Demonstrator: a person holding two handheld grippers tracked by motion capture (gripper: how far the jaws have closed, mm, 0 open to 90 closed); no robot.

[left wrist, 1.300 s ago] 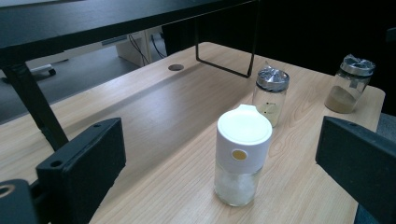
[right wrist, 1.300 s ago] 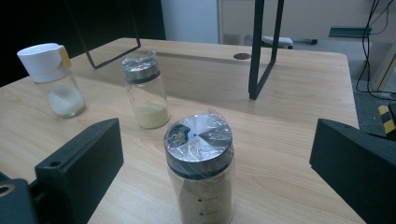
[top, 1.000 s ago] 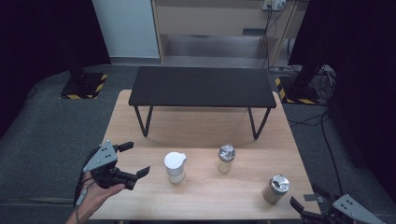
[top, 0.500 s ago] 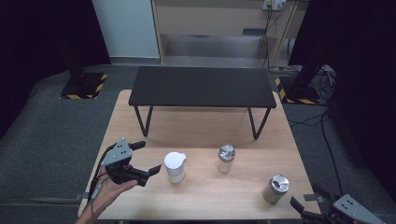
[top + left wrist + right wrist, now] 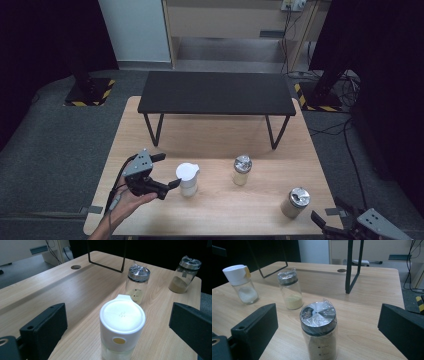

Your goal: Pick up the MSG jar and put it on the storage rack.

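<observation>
Flanking white-lidded shaker [image 5: 188,178] | left gripper [image 5: 166,173] jaws wide, empty | right gripper [image 5: 327,221] jaws wide, empty

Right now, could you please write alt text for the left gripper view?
A white-lidded glass shaker stands between the open black jaws of the left gripper, untouched. Behind it on the light wooden table stand two foil-topped glass jars.

A light wooden table [image 5: 150,130] stands on grey carpet [image 5: 55,145], with a low black bench [image 5: 217,93] set on its far half. Behind it are a pale wall panel [image 5: 132,27] and a beige cabinet [image 5: 225,17]. Yellow-and-black striped bases [image 5: 90,92] flank the table; cables [image 5: 350,125] trail right.
</observation>
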